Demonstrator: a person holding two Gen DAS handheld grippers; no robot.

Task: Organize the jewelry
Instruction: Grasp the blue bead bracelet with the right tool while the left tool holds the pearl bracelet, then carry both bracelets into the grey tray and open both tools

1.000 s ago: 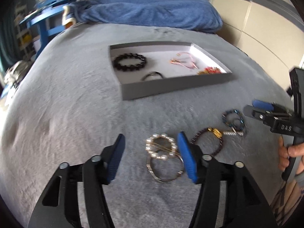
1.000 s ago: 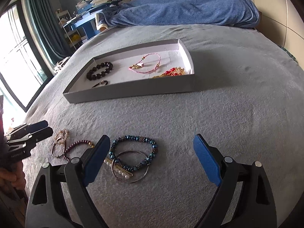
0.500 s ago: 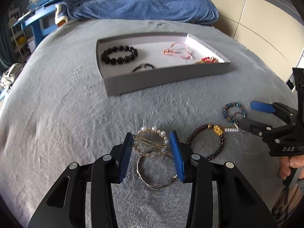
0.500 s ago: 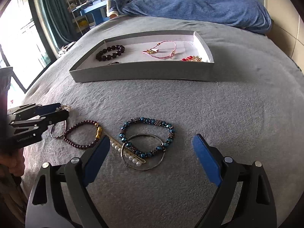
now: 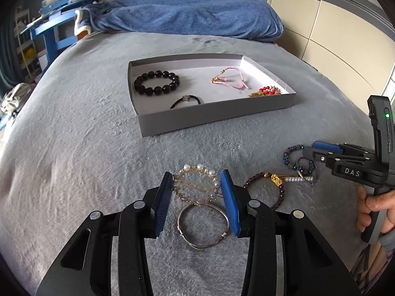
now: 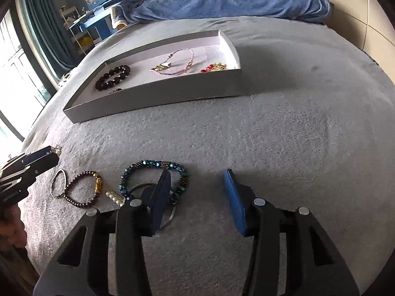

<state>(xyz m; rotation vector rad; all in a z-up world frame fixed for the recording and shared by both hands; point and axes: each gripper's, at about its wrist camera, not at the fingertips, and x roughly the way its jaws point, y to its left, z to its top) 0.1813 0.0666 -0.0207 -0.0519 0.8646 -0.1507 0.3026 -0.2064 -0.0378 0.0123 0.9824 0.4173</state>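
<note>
Closest to the left wrist camera, the left gripper point(image 5: 196, 188) has its two blue pads pressed on both sides of a pearl bracelet point(image 5: 196, 187), so it grips this ring of pearls and gold wire. It cannot be told whether the bracelet is lifted from the grey blanket point(image 5: 74, 148) or lies on it. Just under it, nearer to the camera, a silver bangle point(image 5: 203, 225) lies flat on the blanket between the two fingers, and its far edge passes under the pearl bracelet.

To the right of these lies a dark garnet bracelet point(image 5: 267, 190) with a gold charm, and a short row of white pearls point(image 5: 297, 179) touches it. Next comes a blue beaded bracelet point(image 6: 153, 177), which overlaps a thin metal ring.

The right gripper point(image 6: 196, 197) is partly open, with a clear gap between its pads, and it holds nothing. In the right wrist view its left finger stands over the blue beaded bracelet and hides part of it, while the right finger is over bare blanket. From the left wrist view the same gripper is seen from the side, with the person's hand point(image 5: 375, 212) on its handle.

Farther away, well apart from the loose pieces, a shallow grey tray point(image 5: 214, 117) sits on the blanket. Inside are a black bead bracelet point(image 5: 156, 83), a thin black hair tie point(image 5: 185, 101), a pink cord bracelet point(image 5: 230, 79) and a red and gold piece point(image 5: 266, 91) in the right corner. Behind the tray a blue quilt point(image 5: 187, 14) lies in a heap.
</note>
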